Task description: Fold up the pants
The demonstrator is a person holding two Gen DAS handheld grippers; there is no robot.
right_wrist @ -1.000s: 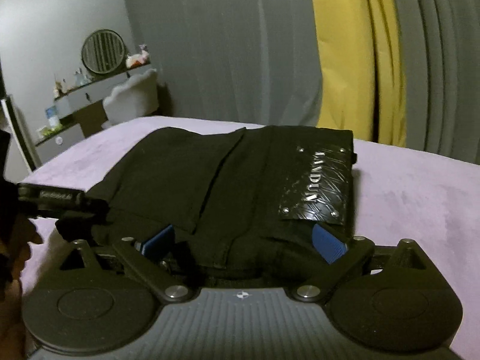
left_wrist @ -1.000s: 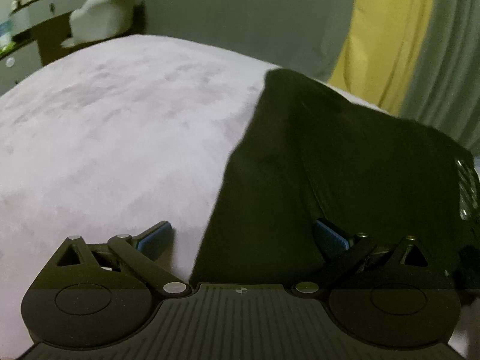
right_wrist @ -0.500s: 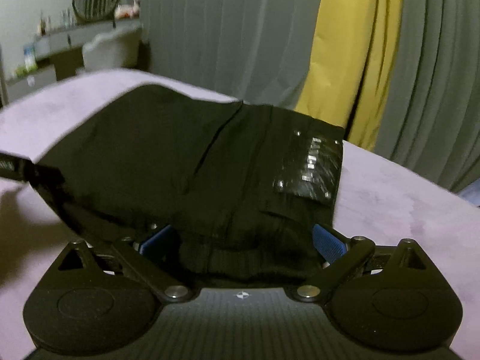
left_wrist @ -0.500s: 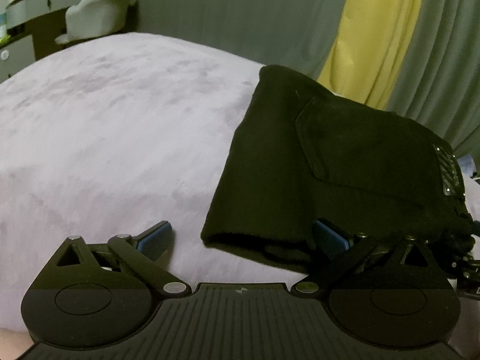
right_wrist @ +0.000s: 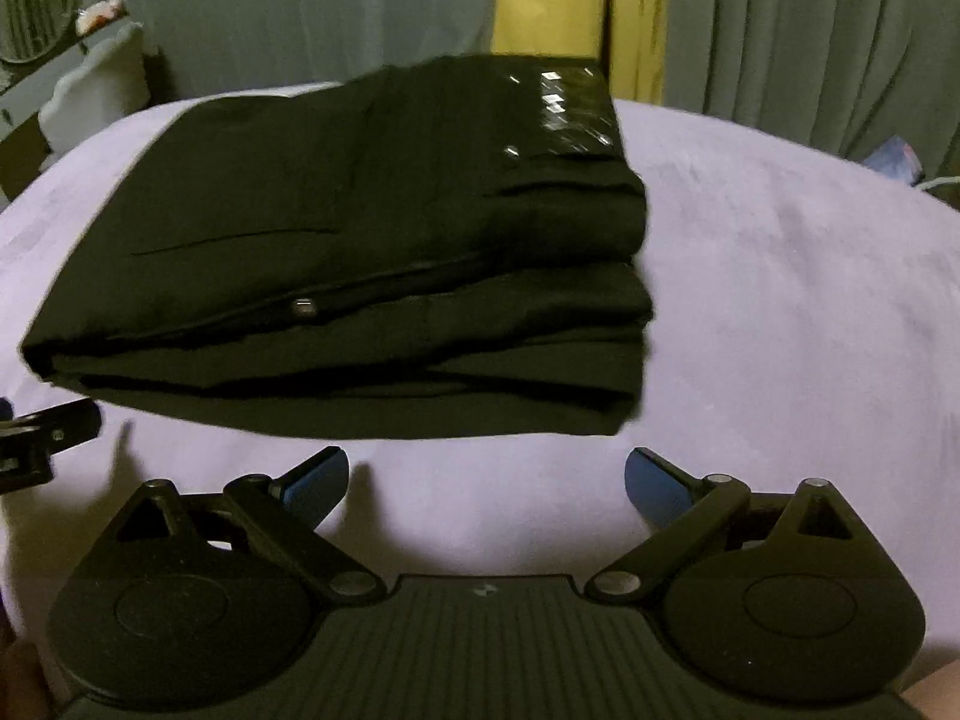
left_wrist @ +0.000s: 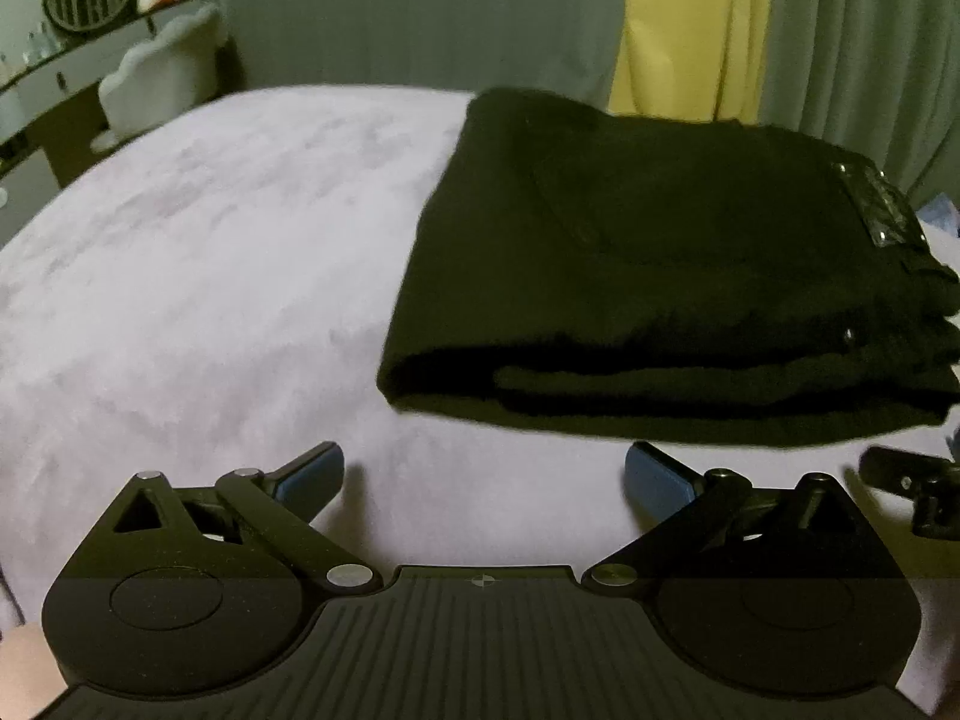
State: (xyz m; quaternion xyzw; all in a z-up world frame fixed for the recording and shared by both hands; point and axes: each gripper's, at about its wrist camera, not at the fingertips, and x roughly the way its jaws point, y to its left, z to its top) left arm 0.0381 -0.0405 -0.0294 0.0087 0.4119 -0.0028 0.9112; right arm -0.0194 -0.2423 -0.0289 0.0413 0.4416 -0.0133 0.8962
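Left hand-held gripper (left_wrist: 483, 474) of mine spread wide and empty, right hand-held gripper (right_wrist: 486, 477) likewise, folded black pants (right_wrist: 360, 264) on lilac bed (right_wrist: 780, 300), just beyond both.

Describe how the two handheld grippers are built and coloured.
Both look identical. The left gripper and right gripper are matte black, with a ribbed centre plate bearing a small mark, round discs either side, silver pivot pins on angled linkage arms, and blue pads on the jaws. No cables or sleeves show.
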